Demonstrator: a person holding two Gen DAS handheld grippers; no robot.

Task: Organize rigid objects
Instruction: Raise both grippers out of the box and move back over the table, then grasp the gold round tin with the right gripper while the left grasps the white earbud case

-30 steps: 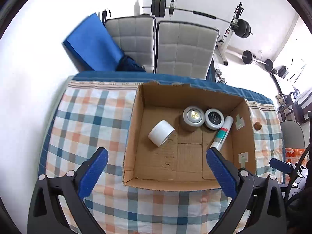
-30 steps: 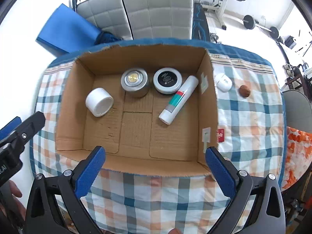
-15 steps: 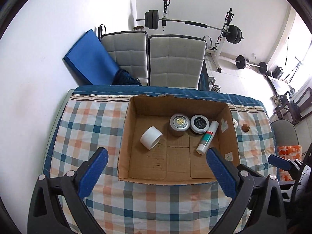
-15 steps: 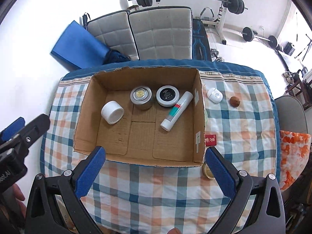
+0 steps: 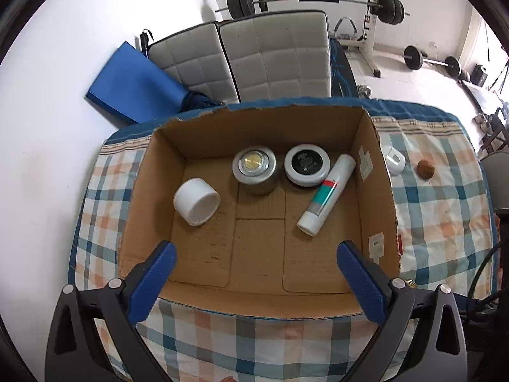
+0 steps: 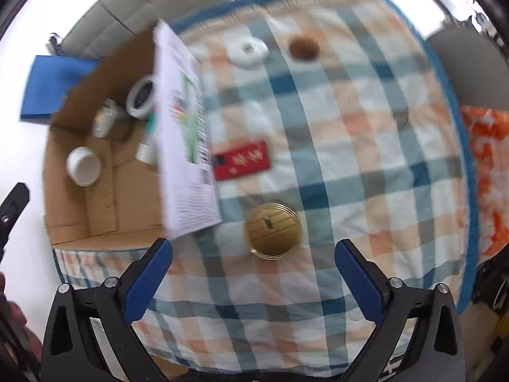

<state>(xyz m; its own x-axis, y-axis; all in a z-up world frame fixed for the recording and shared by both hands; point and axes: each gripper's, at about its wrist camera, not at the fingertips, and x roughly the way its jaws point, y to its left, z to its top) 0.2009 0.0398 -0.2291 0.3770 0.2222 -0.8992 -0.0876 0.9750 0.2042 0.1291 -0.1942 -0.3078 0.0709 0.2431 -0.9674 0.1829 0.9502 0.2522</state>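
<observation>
An open cardboard box (image 5: 377, 191) sits on the checked tablecloth. It holds a white jar (image 5: 196, 201), a silver tin (image 5: 254, 168), a black-lidded jar (image 5: 306, 165) and a white tube (image 5: 327, 193). My left gripper (image 5: 253, 258) is open and empty over the box's near part. My right gripper (image 6: 253, 253) is open and empty just above a gold round tin (image 6: 273, 229) on the cloth. Right of the box (image 6: 187, 133) lie a red flat pack (image 6: 243, 160), a white round case (image 6: 248, 51) and a small brown ball (image 6: 303, 47).
The table's right edge has a blue border (image 6: 458, 121), with an orange patterned cloth (image 6: 490, 165) beyond. Two grey padded chairs (image 5: 254, 57) and a blue mat (image 5: 133, 92) stand behind the table. Weights and a barbell rack (image 5: 372, 3) are further back.
My right gripper has swung right and down from over the box to the gold tin on the cloth. My left gripper has moved closer over the box. Both stay open.
</observation>
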